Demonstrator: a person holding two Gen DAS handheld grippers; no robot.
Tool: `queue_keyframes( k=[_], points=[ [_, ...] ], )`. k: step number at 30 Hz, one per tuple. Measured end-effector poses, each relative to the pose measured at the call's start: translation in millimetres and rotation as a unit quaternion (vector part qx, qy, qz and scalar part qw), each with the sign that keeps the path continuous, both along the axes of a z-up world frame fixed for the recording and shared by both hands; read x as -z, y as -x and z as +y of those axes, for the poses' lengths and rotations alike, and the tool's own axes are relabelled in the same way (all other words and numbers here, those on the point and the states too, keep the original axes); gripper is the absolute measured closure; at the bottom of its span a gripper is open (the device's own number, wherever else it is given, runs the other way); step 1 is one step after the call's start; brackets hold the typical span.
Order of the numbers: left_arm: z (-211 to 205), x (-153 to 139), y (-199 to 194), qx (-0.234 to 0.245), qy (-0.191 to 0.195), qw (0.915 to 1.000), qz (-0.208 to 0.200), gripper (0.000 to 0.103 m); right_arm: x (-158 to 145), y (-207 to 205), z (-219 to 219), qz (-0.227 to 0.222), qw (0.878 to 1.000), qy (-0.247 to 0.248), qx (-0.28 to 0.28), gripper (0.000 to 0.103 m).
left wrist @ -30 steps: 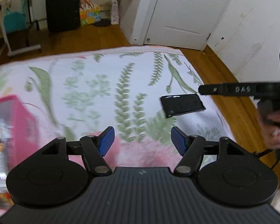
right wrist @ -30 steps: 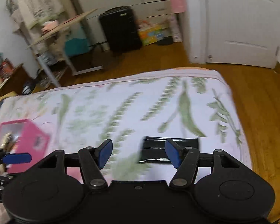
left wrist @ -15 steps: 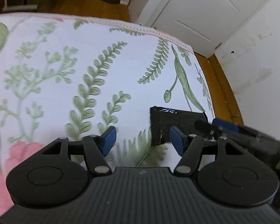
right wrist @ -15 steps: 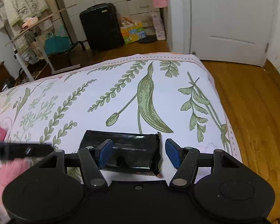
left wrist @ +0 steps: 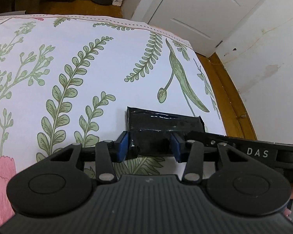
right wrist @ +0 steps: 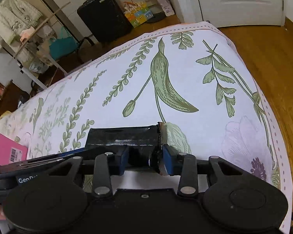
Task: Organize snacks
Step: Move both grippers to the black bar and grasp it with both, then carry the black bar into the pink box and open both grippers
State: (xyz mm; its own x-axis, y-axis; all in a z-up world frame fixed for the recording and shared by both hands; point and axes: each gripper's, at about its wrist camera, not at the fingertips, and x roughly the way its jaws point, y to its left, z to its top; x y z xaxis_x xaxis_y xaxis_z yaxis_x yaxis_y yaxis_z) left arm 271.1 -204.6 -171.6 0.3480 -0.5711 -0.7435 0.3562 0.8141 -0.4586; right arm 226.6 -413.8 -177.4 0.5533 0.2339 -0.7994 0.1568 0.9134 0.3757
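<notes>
Glossy black foil snack wrapper (left wrist: pixel 162 125), lying on the fern-printed bed sheet (left wrist: pixel 72 62) near its corner, sits pinched by both the left gripper (left wrist: pixel 148 147) and right gripper (right wrist: pixel 145 159), so uneven pulling could tear or crush it.

Black left gripper (left wrist: pixel 149 146) and right gripper (right wrist: pixel 144 159), blue pads, silver screws.
</notes>
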Motion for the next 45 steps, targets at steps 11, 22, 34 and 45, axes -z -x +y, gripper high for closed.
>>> queue_keyframes(
  k=[11, 22, 34, 45],
  points=[
    [31, -20, 24, 0.005, -0.011, 0.9999, 0.009, 0.059, -12, 0, 28, 0.082, 0.996, -0.009, -0.029, 0.057],
    [79, -67, 53, -0.007, -0.023, 0.9996, -0.018, 0.059, -44, 13, 72, 0.097, 0.992, -0.015, -0.075, 0.057],
    [143, -116, 94, -0.020, -0.017, 0.9990, -0.037, 0.059, -89, 37, 138, 0.086, 0.987, 0.018, -0.133, 0.057],
    [218, -172, 123, -0.060, 0.002, 0.9947, -0.084, 0.059, -150, 59, 204, 0.027, 0.984, 0.031, -0.171, 0.058]
  ],
)
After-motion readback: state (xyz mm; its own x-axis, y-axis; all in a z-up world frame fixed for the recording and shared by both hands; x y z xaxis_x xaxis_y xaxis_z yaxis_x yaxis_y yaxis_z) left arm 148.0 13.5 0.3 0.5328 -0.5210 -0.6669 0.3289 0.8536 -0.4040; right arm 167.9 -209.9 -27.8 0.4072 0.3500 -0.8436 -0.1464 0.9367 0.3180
